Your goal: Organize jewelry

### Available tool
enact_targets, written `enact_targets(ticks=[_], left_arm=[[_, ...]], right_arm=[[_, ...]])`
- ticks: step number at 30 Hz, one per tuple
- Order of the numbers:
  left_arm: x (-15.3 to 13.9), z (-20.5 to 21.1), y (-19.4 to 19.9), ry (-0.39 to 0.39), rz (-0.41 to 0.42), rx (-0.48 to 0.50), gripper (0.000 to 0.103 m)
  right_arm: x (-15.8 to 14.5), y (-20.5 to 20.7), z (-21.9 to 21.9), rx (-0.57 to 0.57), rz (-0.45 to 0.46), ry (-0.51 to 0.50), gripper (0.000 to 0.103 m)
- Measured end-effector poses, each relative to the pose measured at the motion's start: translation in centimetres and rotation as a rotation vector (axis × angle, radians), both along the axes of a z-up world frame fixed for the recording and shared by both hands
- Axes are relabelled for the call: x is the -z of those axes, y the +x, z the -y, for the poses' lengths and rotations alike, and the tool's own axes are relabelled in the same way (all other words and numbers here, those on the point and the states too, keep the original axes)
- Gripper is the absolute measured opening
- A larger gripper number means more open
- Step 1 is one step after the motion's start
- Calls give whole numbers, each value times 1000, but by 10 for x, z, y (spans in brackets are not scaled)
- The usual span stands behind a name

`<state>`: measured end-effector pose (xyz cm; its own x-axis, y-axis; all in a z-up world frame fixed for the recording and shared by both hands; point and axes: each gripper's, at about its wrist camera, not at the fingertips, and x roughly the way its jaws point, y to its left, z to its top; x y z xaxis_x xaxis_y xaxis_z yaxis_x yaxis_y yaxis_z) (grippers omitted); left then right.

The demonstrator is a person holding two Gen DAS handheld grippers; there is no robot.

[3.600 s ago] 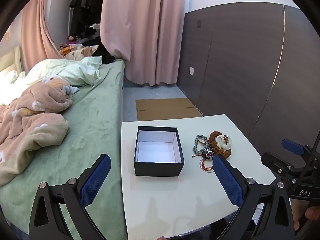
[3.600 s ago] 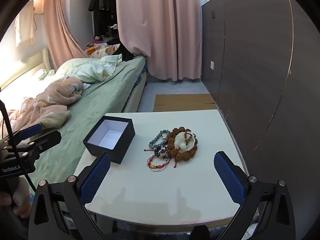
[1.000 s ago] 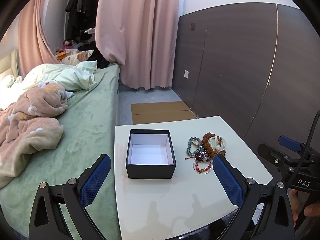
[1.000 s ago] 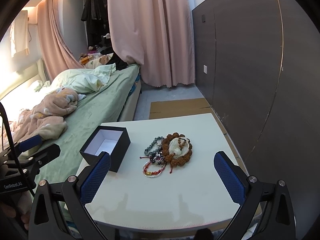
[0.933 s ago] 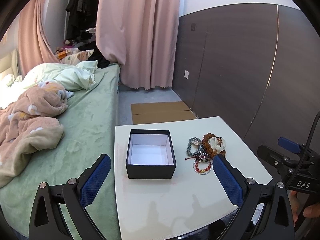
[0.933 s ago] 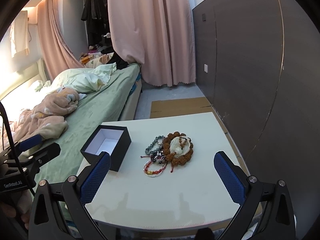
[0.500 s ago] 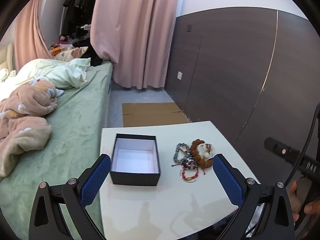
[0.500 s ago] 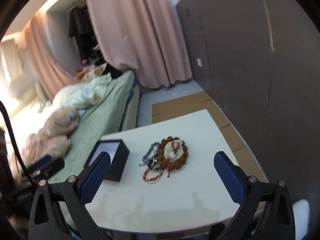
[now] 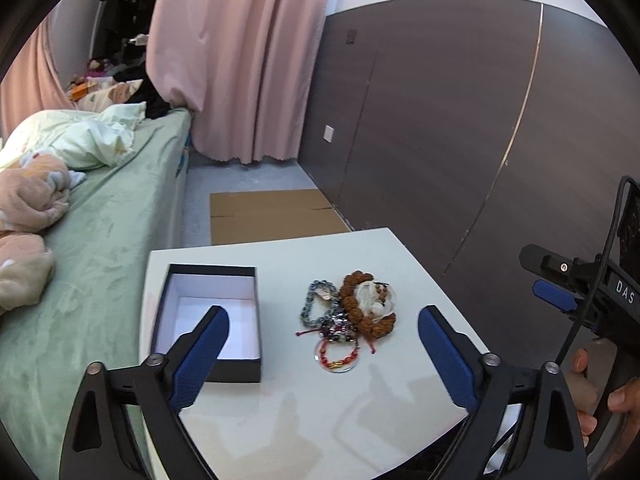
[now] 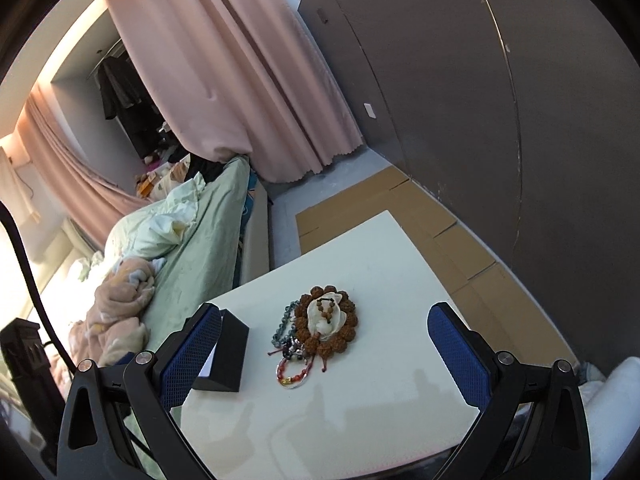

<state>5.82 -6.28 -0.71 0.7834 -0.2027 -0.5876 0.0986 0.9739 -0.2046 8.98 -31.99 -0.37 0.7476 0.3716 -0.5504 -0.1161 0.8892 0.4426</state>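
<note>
Blue-padded right claw (image 10: 324, 356) now tilted, nearer bracelet pile (image 10: 316, 332) at frame centre; left claw (image 9: 320, 354) also closer. Both wide apart, holding nothing. Black box (image 9: 210, 318) left of pile, vacant. First pickup likely imminent.

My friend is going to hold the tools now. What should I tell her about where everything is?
Left tool: open, holding nothing, above the near part of the white table.
Right tool: open, holding nothing, aimed at the jewelry.
Black box: open and empty, on the table's left side.
Jewelry pile: tangled on the table, right of the box; brown bead bracelet, grey bead bracelet and red string bracelet.
Done: nothing in the box yet.
Left: pick up each piece and put it in the box.
</note>
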Motion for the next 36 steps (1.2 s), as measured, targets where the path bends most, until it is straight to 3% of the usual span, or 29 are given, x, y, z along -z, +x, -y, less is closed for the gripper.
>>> enact_targets(ticks=[11, 14, 19, 29, 34, 36], left_arm=[[22, 18, 34, -28, -87, 79, 70], [32, 23, 46, -7, -111, 87, 64], [45, 30, 62, -20, -144, 123, 56], [61, 25, 87, -62, -200, 96, 51], [67, 18, 96, -107, -224, 66, 51], [67, 15, 99, -122, -227, 55, 51]], right_arm=[[27, 36, 19, 48, -137, 94, 102], [36, 44, 20, 54, -170, 116, 96], [50, 60, 14, 31, -227, 141, 75], [93, 95, -8, -35, -358, 236, 57], [105, 113, -23, -46, -384, 234, 54], [111, 119, -27, -45, -395, 236, 47]])
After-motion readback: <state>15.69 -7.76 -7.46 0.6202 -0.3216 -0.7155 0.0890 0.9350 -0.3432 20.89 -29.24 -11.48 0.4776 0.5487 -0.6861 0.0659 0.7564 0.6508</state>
